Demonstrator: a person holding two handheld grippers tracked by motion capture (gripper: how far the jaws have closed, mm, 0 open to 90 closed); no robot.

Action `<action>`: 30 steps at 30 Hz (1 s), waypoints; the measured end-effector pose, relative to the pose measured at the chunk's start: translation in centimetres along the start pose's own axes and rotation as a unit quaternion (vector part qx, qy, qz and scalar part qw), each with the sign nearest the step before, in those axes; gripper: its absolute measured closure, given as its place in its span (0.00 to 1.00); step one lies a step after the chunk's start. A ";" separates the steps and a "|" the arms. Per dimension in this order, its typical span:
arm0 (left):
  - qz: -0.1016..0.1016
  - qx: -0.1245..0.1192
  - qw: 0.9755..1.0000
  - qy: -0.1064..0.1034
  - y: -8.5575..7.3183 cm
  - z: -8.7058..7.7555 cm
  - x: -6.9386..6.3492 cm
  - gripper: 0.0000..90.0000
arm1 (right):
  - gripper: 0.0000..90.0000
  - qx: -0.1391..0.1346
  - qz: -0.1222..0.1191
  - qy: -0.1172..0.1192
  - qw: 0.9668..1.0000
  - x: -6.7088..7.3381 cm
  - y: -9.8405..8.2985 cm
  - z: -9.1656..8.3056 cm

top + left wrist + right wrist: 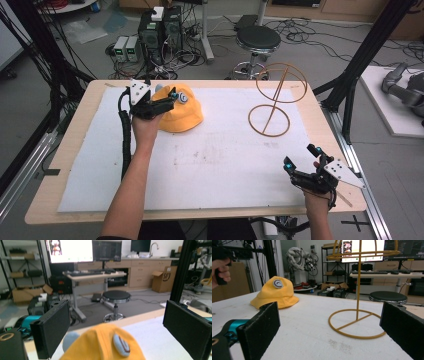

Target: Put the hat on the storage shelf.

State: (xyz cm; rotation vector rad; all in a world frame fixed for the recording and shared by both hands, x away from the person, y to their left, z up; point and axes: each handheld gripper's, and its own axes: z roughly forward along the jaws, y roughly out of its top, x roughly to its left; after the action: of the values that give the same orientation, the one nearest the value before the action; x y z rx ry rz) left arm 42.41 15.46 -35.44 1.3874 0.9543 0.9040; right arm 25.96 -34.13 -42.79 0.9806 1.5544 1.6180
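As I hold my left gripper [176, 96] over the yellow hat [181, 116] at about 11 o'clock on the table [45, 200], its jaws stand wide apart and grasp nothing; in the left gripper view the hat's crown rises between them, but I cannot tell whether they touch the cloth. The hat carries a small round grey badge [121, 345] with a dark curved mark on it; in the right gripper view it looks like a ring, and I cannot read any letters there. The only writing that I can read is "SF" on a cardboard box [163, 278] on the floor by the cabinets. My right gripper [301, 163] rests near 5 o'clock, close to the right edge of the table, released too, with empty jaws set wide. The yellow wire stand [276, 95] is at about 1 o'clock, its base ring flat on the white sheet [215, 165] and its upper ring tilted near the far edge. The hat lies close to the far edge of the sheet. Between the hat, the stand and my right gripper the middle of the sheet is open, with only faint marks on it. A black stool [257, 39] stands on the floor beyond the far edge.
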 end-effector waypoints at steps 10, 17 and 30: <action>-0.009 0.046 0.999 0.001 -4.2 1.8 0.6 0.15 | 0.03 0.008 -0.003 -0.002 1.000 -0.3 -0.3 -0.3; -0.011 0.068 0.998 0.001 -5.4 2.7 0.9 0.25 | 0.03 0.010 -0.003 0.001 1.000 -0.1 -0.4 -0.2; -0.004 0.101 0.995 0.009 -7.2 3.8 1.3 0.43 | 0.03 0.015 -0.004 0.007 1.000 0.0 -0.6 0.2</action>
State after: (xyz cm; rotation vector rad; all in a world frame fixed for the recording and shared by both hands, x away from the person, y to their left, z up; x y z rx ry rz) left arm 46.17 15.26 -42.77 1.5479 1.0872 0.8328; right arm 26.07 -34.00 -43.35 0.9799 1.5954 1.6031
